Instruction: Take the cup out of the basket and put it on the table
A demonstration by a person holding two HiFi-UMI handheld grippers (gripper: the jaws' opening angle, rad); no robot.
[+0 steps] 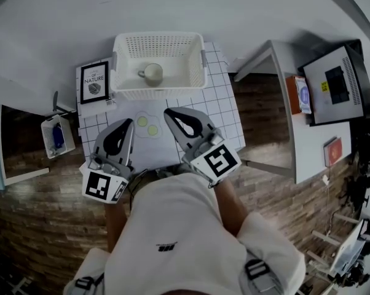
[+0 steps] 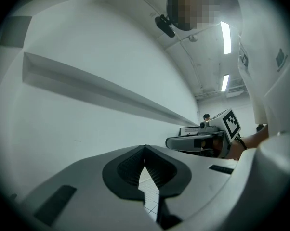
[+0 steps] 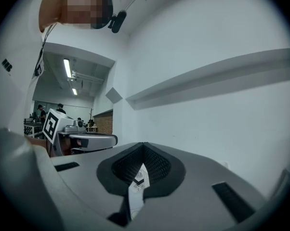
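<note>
A white mesh basket (image 1: 159, 63) stands at the far side of the small white gridded table (image 1: 220, 103). Inside it a pale cup (image 1: 152, 73) sits upright with its handle to the left. My left gripper (image 1: 125, 123) and right gripper (image 1: 169, 112) hover over the table's near half, short of the basket, both tilted upward. In the left gripper view the jaws (image 2: 145, 148) meet at their tips with nothing between them. Those in the right gripper view (image 3: 144, 146) are likewise shut and empty. Both gripper views face the white wall, so basket and cup are hidden there.
A framed print (image 1: 94, 82) stands left of the basket. Two yellow-green discs on a white mat (image 1: 148, 125) lie between the grippers. A small bin holding something blue (image 1: 56, 137) sits lower left. A white desk with a monitor (image 1: 335, 85) stands to the right.
</note>
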